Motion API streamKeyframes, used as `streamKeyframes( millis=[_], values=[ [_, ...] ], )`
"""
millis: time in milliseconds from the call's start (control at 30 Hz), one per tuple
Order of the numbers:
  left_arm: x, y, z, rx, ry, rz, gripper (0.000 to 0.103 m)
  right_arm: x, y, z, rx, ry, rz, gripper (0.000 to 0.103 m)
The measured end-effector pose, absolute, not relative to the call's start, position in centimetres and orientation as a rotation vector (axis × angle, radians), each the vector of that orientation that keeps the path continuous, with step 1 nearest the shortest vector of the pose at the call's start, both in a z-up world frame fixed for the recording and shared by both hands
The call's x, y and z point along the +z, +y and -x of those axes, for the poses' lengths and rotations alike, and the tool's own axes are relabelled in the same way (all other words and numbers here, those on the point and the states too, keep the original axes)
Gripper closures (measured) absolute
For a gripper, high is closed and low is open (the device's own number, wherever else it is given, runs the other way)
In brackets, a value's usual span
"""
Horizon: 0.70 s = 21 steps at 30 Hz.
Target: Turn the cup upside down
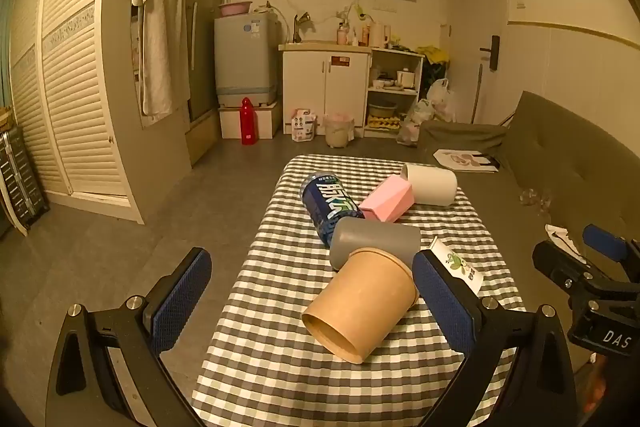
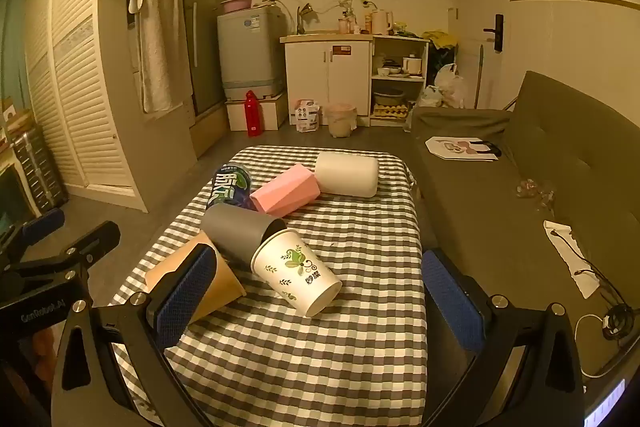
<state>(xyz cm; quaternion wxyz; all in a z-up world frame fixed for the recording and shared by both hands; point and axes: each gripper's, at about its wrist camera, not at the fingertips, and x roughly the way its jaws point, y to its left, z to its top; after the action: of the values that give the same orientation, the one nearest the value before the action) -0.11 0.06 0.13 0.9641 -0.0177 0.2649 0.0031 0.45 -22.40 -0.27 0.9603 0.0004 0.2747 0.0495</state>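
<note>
Here, a checkered table (image 1: 280, 379) runs away toward 12 o'clock, with a grey sofa (image 2: 540, 155) along its 3 o'clock side. All the vessels on the cloth lie on their sides. At the far end rests a white cup (image 2: 347, 174), and touching it at 9 o'clock is a pink box (image 2: 286, 195), then a blue can (image 1: 326, 205) further toward 9. Nearer lies a grey cup (image 1: 376, 239), touching the brown cup (image 1: 360, 307), whose base faces the left wrist camera. Just beside these at 3 o'clock lies the floral paper cup (image 2: 298, 273), its mouth against the grey cup and its base toward 5 o'clock in the right wrist view. The left gripper (image 1: 312, 303) hovers with its jaws wide apart, straddling the brown cup without touching it. The right gripper (image 2: 320, 303) is likewise spread wide, empty, with the floral cup between its fingers and clear of both.
</note>
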Motion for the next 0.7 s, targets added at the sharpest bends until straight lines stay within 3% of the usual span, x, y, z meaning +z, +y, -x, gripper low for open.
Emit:
streamKeyframes(
  millis=[700],
  values=[
    [0.2, 0.2, 0.2, 0.015, 0.534, 0.042, 0.0, -0.4, -21.9, -0.3, 0.109, 0.562, -0.002, 0.0]
  ],
)
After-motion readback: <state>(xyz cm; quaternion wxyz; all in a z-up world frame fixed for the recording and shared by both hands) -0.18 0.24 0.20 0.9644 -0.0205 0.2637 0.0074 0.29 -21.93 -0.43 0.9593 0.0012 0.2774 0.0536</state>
